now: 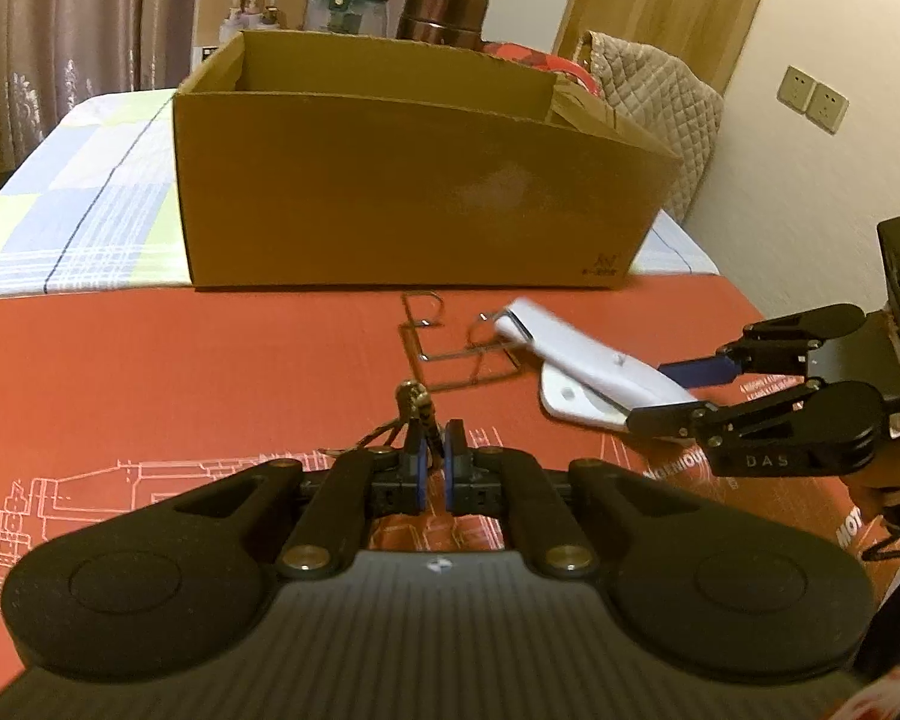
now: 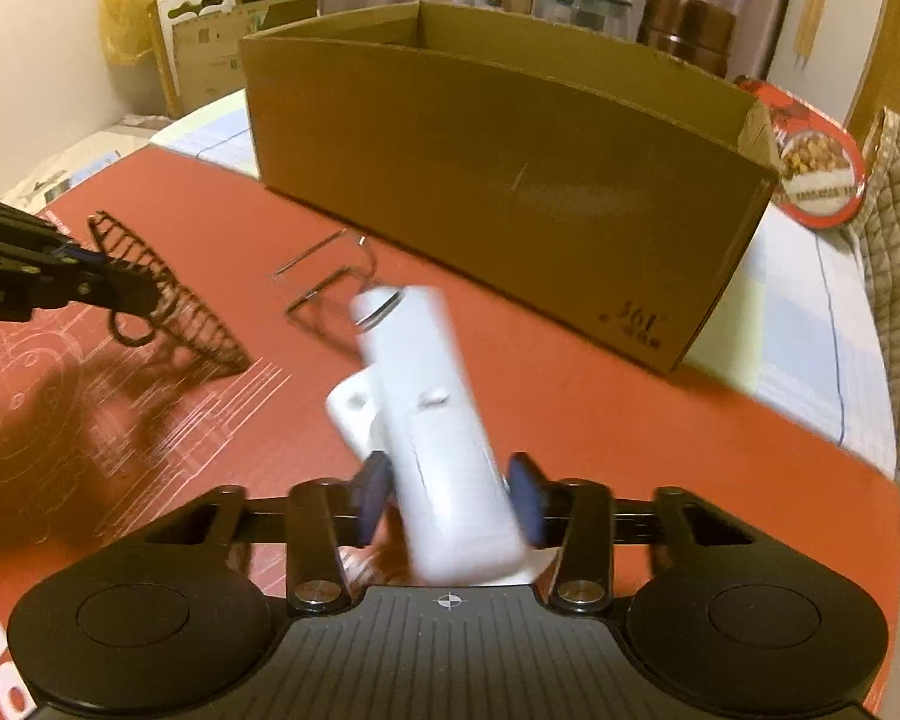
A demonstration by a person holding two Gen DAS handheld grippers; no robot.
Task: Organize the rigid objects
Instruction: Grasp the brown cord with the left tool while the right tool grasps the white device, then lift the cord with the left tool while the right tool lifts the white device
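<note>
My right gripper is shut on a white plastic clamp-like holder with a wire frame at its far end; it is lifted and blurred. The left wrist view shows the holder, the wire frame and the right gripper. My left gripper is shut on the rim of a dark wire basket, seen in its own view as a thin dark wire piece. The open cardboard box stands behind them, and also shows in the right wrist view.
Everything lies on a red mat over a checked cloth. Behind the box stand a white carton, a glass jar, a brown canister and a red round tin. A quilted chair back stands at right.
</note>
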